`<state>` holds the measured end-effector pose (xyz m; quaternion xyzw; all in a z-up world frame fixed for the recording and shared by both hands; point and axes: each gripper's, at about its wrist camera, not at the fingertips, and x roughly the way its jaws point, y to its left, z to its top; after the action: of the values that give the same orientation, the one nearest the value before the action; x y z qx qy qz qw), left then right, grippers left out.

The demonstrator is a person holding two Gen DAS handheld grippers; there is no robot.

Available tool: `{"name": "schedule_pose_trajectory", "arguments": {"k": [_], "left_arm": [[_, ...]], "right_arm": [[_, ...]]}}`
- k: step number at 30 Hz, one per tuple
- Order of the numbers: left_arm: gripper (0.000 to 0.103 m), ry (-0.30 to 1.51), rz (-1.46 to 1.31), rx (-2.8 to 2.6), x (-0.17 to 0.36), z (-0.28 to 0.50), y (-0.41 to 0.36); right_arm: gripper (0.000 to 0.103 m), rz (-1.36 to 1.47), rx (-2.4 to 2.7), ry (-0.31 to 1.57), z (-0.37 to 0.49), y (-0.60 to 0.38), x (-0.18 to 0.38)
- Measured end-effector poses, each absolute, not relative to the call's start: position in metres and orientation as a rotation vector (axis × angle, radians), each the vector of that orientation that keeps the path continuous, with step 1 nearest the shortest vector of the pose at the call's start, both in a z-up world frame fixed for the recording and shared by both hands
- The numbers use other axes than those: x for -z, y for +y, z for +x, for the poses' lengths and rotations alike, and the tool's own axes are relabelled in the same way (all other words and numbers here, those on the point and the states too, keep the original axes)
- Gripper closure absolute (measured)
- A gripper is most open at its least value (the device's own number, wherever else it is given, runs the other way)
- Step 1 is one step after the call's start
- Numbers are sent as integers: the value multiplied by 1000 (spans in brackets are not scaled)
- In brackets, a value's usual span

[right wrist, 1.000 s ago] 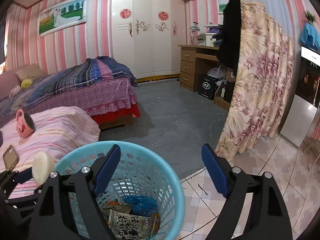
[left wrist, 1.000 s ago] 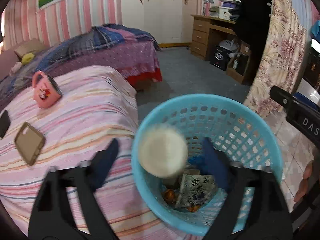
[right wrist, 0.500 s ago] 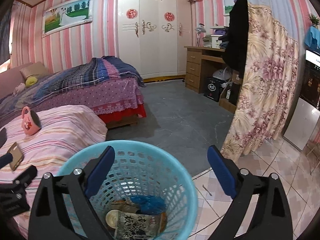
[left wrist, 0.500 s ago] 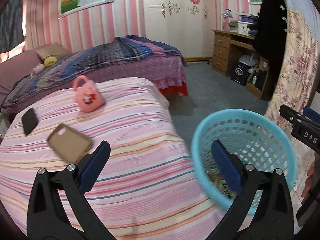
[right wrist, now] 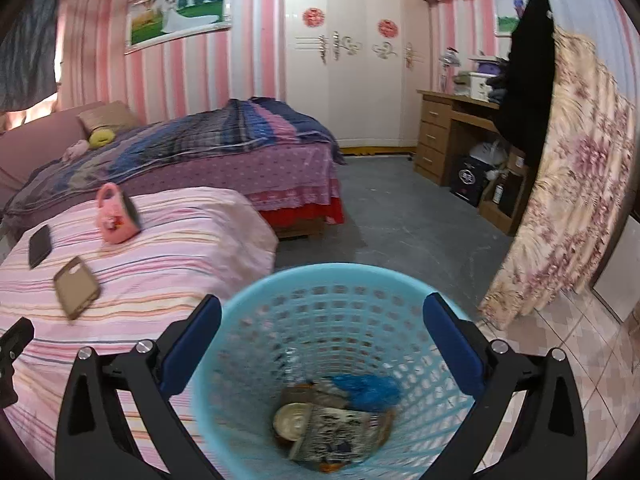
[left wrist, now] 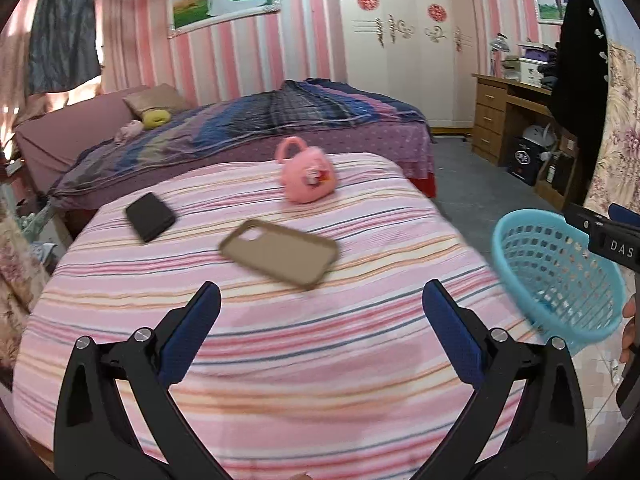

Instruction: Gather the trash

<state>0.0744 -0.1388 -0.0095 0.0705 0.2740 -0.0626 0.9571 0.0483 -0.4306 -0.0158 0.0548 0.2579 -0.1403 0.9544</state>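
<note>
A light blue mesh basket [right wrist: 320, 276] stands on the floor beside the pink striped bed [left wrist: 280, 360]. Inside it lie a round pale lid [right wrist: 292, 422], a printed wrapper [right wrist: 340, 428] and a blue bag [right wrist: 368, 390]. My right gripper [right wrist: 322, 344] hovers over the basket, its jaws opening; the rim shows between the fingers and the pads do not press on it. My left gripper [left wrist: 320, 328] is open above the bedcover with nothing between its fingers. The basket [left wrist: 560, 272] sits off to its right.
On the bed lie a tan phone case [left wrist: 280, 254], a black phone [left wrist: 150, 216] and a pink toy handbag [left wrist: 306, 176]. Behind is a second bed [right wrist: 240, 148]. A wooden desk [right wrist: 448, 132] and a flowered curtain [right wrist: 572, 200] stand to the right, past grey floor.
The left gripper let go of a round pale object over the basket, then swung left over the bed. The right gripper's jaws spread wider and the basket now sits centred under it.
</note>
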Motion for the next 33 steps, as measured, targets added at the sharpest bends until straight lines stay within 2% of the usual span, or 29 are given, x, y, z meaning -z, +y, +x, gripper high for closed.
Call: {"name": "schedule_pose_trajectory", "arguments": {"k": [8, 15, 33], "left_arm": [[5, 521, 90, 103, 10, 44, -89], [5, 483, 92, 115, 10, 30, -83], [5, 452, 72, 125, -5, 22, -77]], "right_arm": [[4, 58, 213, 516, 27, -362, 16], [4, 45, 176, 499, 5, -315, 20], [5, -17, 154, 425, -22, -280, 15]]}}
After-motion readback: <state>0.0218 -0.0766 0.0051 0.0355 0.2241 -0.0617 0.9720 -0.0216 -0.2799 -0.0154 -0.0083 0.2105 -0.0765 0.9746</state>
